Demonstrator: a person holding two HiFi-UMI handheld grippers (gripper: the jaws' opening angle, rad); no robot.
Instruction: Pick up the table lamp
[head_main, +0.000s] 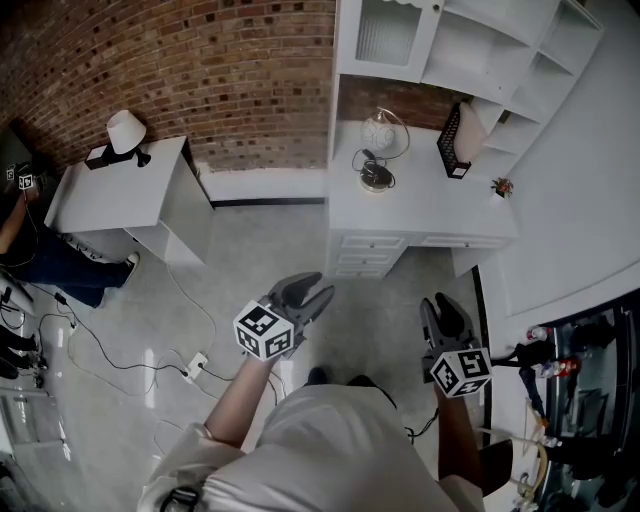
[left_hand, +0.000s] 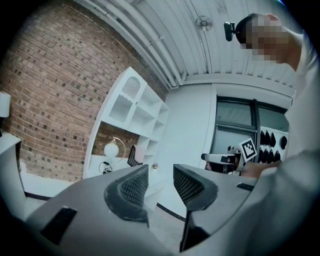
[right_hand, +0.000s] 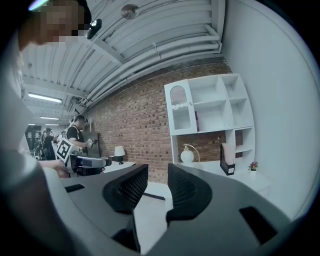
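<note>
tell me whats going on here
A person stands on the floor with a gripper in each hand, facing a white desk that carries a globe lamp. The left gripper and right gripper are both empty, jaws apart, well short of the desk. Another lamp with a white shade sits on a side table to the left. No lamp has been picked up yet.

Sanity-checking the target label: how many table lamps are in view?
2. A globe lamp on the white desk under the shelves; a shaded lamp on the white cabinet by the brick wall. Others may be hidden out of view.
</note>
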